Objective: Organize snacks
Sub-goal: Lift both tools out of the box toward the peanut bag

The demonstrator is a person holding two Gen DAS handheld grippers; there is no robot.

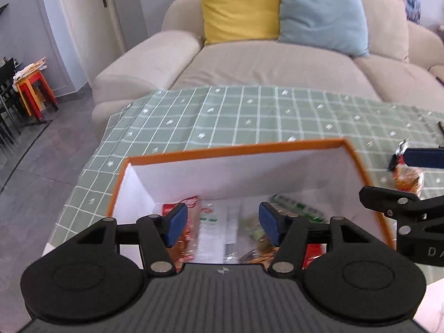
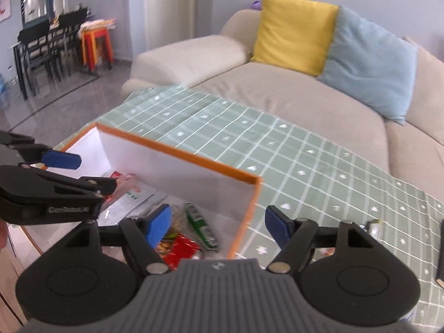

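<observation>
Left gripper (image 1: 222,223), matte black plastic with blue rubber-like pads: jaws spread wide, nothing between them, poised above the open rectangular box (image 1: 236,149). The box has an orange rim and exterior and smooth white inner walls; it stands on a table under a sage-green cloth (image 1: 236,111) with a white grid and small white motifs.

Right gripper (image 2: 220,226), same build: jaws spread, empty, straddling the box's near right corner in the right wrist view, one pad over the interior, the other over the cloth.

Snack packets (image 1: 211,230) lie loose on the box floor: glossy, crinkled foil and film in red, white and green; print blurred. One further orange-brown crinkled packet (image 1: 408,180) lies on the cloth just outside the box's right wall.

Beyond the table: a beige upholstered sofa (image 1: 263,63) bearing a square yellow cushion (image 1: 238,8) and a pale blue cushion (image 1: 322,14).
</observation>
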